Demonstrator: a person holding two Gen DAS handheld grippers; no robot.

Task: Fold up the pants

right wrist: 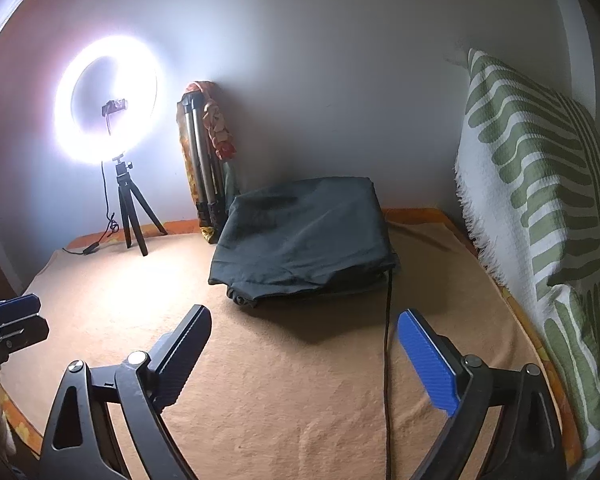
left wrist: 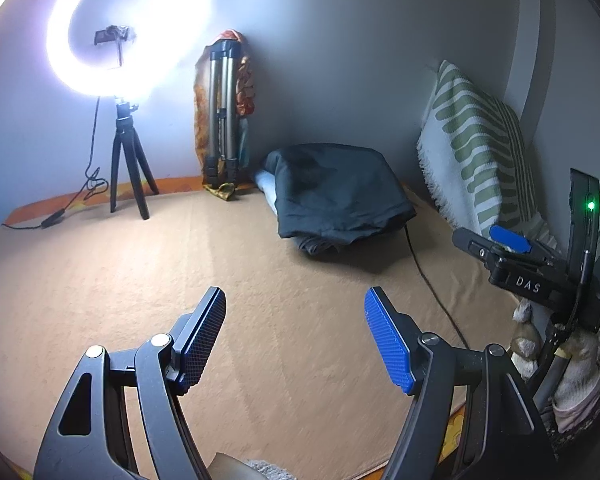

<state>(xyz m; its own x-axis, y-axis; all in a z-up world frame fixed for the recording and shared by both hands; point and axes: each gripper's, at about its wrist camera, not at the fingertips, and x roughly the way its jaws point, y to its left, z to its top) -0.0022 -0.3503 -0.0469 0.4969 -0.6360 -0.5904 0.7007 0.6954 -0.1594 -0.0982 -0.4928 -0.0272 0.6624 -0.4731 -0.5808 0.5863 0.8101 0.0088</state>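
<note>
Dark pants [left wrist: 336, 192] lie folded in a flat stack at the far side of a tan blanket [left wrist: 180, 272], close to the wall; in the right wrist view the pants [right wrist: 304, 236] sit straight ahead. My left gripper [left wrist: 296, 312] hovers open over bare blanket, well short of the pants, nothing between its blue pads. My right gripper [right wrist: 304, 332] is open wide, also empty, just in front of the stack's near edge. The right gripper's body [left wrist: 516, 264] shows at the right of the left wrist view, and the left gripper's tip [right wrist: 12, 316] at the left edge of the right wrist view.
A lit ring light [left wrist: 128, 28] on a small tripod [left wrist: 130, 168] stands at the back left. A folded tripod [left wrist: 222, 112] leans in the corner. A green-and-white pillow [right wrist: 540, 200] lines the right side. A black cable [right wrist: 388, 344] runs across the blanket beside the pants.
</note>
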